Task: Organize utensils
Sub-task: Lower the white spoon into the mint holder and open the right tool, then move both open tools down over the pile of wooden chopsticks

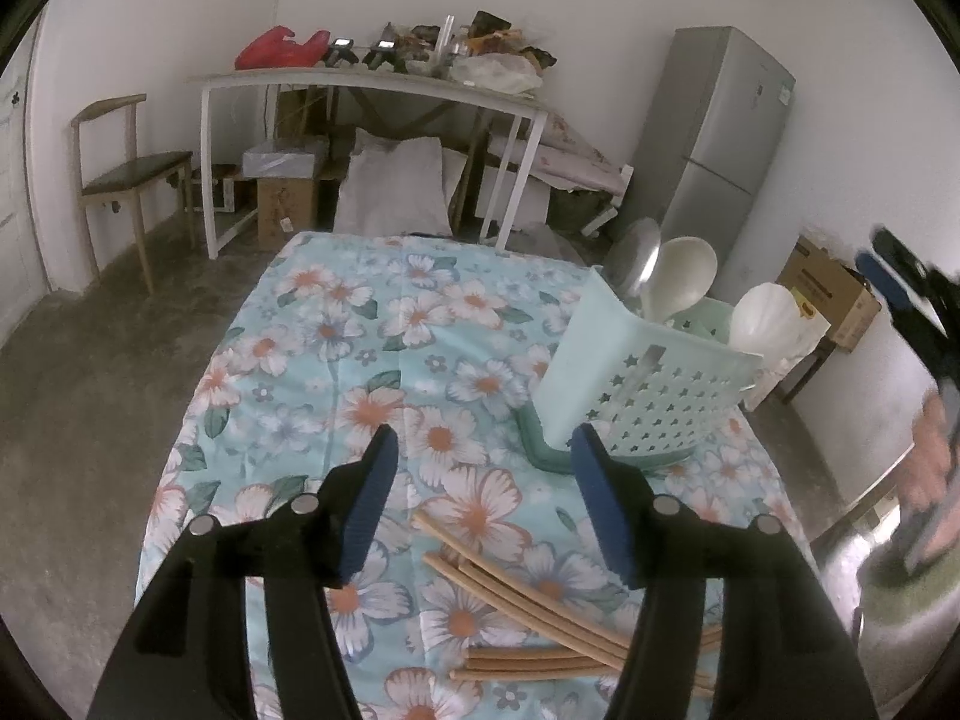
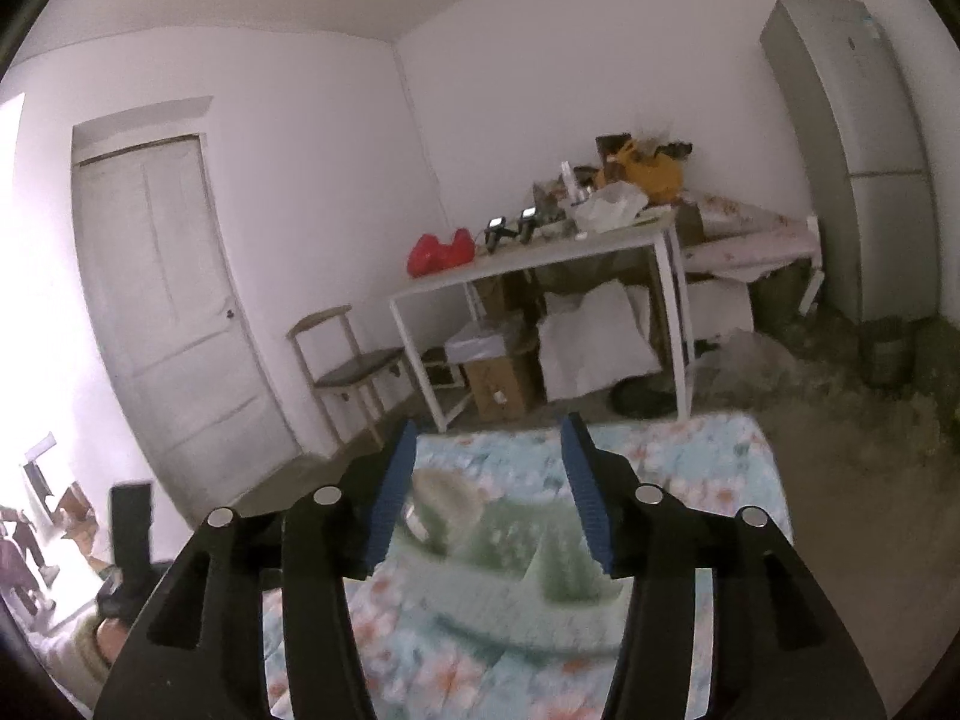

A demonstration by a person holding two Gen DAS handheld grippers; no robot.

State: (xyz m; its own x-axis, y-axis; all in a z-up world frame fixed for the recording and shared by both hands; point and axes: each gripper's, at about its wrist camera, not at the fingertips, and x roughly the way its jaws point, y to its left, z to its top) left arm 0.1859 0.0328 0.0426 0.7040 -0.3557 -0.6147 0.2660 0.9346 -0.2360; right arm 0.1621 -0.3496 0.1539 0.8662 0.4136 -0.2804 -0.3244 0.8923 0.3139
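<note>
Three spoons (image 1: 678,282) already stand in the basket (image 1: 648,396); the chopsticks (image 1: 540,630) lie loose on the tablecloth (image 1: 336,324) under my empty, spread left gripper (image 1: 483,498). My right gripper (image 2: 489,498), too, gapes empty.

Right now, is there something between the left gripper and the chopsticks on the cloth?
Nothing visible. The left gripper is open above the chopsticks, which lie loose on the floral cloth, below its fingers; the utensil holder stands farther off.
</note>
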